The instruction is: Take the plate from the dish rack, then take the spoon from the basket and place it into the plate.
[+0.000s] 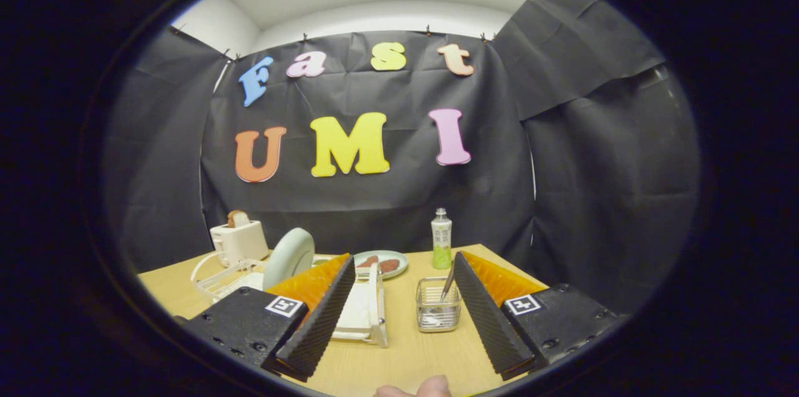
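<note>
A pale green plate (pixel 288 258) stands on edge in the white dish rack (pixel 232 278), beyond my left finger. A small wire basket (pixel 438 312) sits on the wooden table just ahead of the fingers, close to the right one, with a metal spoon (pixel 448 284) leaning upright in it. My gripper (pixel 399 328) is open above the table's near edge, nothing between its fingers. The left finger hides part of the rack.
A white toaster (pixel 238 241) with a slice of bread stands at the back left. A second plate (pixel 382 263) with food lies at the back centre, beside a green-and-white bottle (pixel 441 240). A fingertip (pixel 415 389) shows below the fingers.
</note>
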### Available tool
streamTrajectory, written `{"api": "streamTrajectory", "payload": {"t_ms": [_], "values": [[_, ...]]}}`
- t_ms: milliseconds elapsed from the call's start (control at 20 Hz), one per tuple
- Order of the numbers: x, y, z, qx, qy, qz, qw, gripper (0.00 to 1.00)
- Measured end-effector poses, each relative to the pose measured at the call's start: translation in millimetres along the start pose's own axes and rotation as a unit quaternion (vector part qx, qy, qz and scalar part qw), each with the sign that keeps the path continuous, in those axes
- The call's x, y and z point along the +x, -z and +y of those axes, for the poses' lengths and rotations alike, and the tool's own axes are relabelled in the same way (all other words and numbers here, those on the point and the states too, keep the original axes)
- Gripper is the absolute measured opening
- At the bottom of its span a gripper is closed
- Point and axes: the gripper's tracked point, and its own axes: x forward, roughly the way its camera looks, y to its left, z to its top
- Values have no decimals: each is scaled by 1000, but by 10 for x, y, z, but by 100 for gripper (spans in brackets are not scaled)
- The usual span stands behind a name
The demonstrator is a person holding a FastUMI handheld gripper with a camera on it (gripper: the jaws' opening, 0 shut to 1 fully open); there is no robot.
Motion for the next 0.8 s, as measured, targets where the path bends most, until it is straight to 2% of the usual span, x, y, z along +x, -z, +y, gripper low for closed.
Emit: {"api": "streamTrajectory", "payload": {"t_ms": [200,400,800], "values": [[-17,-242,107,7,-28,0,1000,100],[176,-403,403,5,-53,5,999,100],[832,-401,1281,-33,-115,108,987,100]]}}
